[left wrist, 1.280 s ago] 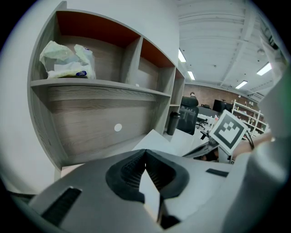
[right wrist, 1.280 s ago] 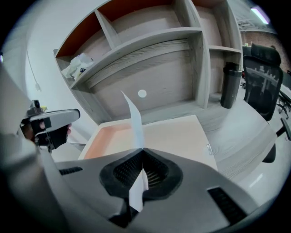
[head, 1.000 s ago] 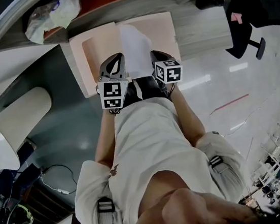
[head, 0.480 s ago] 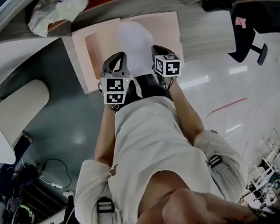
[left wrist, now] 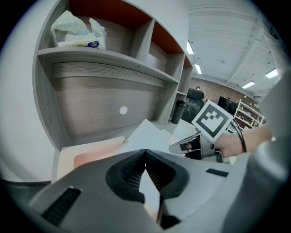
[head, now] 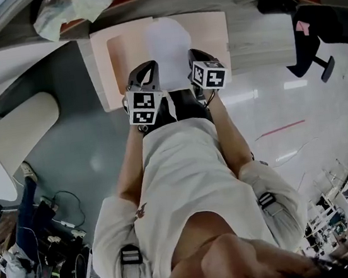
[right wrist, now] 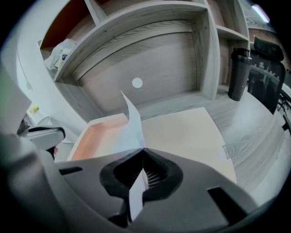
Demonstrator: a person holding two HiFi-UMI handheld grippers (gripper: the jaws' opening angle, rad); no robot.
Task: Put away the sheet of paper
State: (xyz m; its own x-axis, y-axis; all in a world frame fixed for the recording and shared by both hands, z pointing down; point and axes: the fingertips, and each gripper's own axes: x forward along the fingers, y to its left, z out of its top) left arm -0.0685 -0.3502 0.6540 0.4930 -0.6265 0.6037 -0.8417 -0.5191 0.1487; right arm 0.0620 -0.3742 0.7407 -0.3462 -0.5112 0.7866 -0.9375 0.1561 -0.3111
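While L gripper (left wrist: 145, 151) & R gripper (right wrist: 143, 150) clamp 1 sheet (head: 169, 43), 1 folder's (head: 211, 35) below.

white sheet of paper (head: 167, 40), bowed, over open pink folder (head: 209, 35)

Grey wooden shelving (right wrist: 150, 59), glossy floor (head: 324, 122)
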